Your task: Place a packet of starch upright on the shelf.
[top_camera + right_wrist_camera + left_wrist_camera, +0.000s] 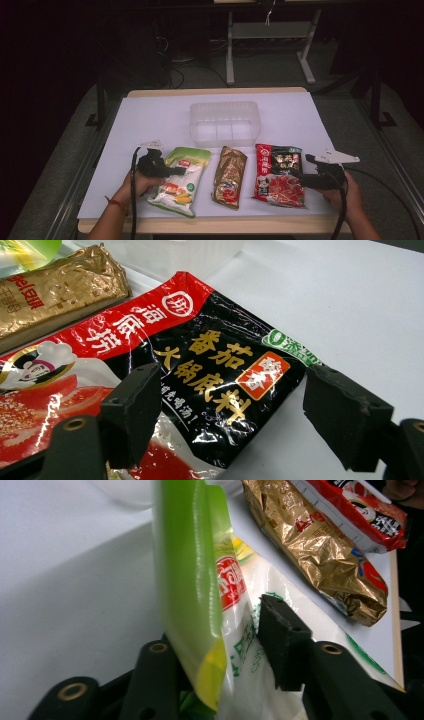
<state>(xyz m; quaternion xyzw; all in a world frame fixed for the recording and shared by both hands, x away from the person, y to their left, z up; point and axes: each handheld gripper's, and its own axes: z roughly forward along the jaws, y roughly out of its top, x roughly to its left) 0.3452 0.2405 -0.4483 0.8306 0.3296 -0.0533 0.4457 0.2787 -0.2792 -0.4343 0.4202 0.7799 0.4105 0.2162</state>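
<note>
Three packets lie in a row on the tabletop, near a clear bin. Left gripper jaws straddle the green packet's edge with a gap; right gripper jaws gape wide over the red packet, beside the gold packet.

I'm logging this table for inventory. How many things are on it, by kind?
Food packets: 3: green-and-white packet, gold packet, red-and-black packet
Clear plastic containers: 1: clear container
Total: 4

Three food packets – one clear plastic tub – two hand-held grippers.
</note>
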